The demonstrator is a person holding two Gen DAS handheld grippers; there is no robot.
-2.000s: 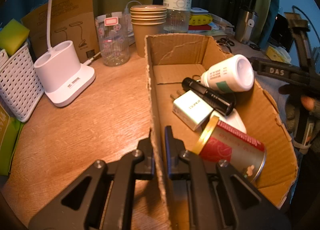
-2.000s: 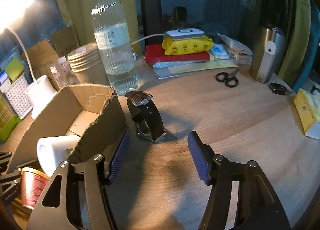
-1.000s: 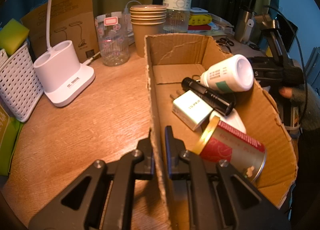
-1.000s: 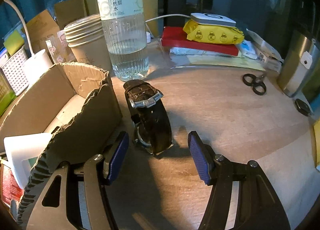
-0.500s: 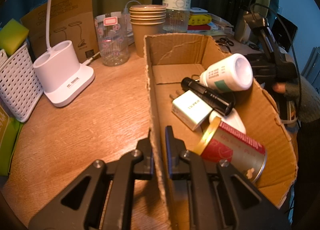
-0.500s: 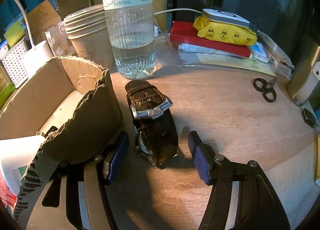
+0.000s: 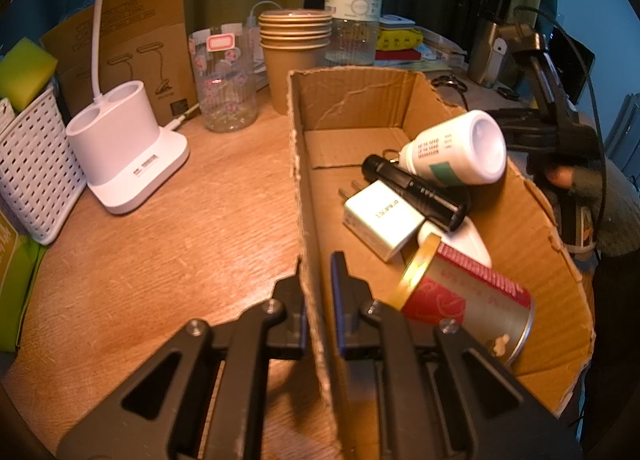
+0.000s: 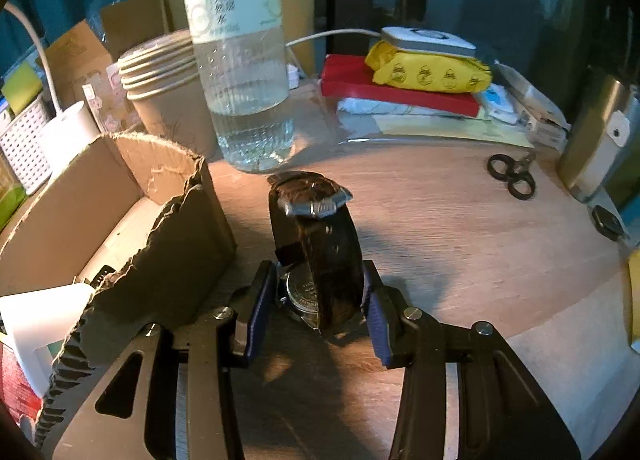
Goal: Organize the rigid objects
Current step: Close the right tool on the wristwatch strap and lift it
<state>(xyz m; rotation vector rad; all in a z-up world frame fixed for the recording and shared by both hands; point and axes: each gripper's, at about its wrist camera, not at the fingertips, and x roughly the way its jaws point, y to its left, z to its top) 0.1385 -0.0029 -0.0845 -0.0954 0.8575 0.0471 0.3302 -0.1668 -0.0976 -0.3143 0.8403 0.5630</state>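
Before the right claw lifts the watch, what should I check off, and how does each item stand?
1. Right claw straddles the watch: ok.
2. Pads firmly pressing the strap: cannot tell.
3. Left claw clamped on the box wall: ok.
4. Watch clear of the bottle: ok.
5. Free floor in the box beyond the charger: ok.

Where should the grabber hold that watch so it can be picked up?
Grip the watch low down, across the strap beside the round case, coming in level from the near side. It stands on the table as a buckled loop, narrow side to side, so it fits between the right gripper fingers, already closed against both flanks.
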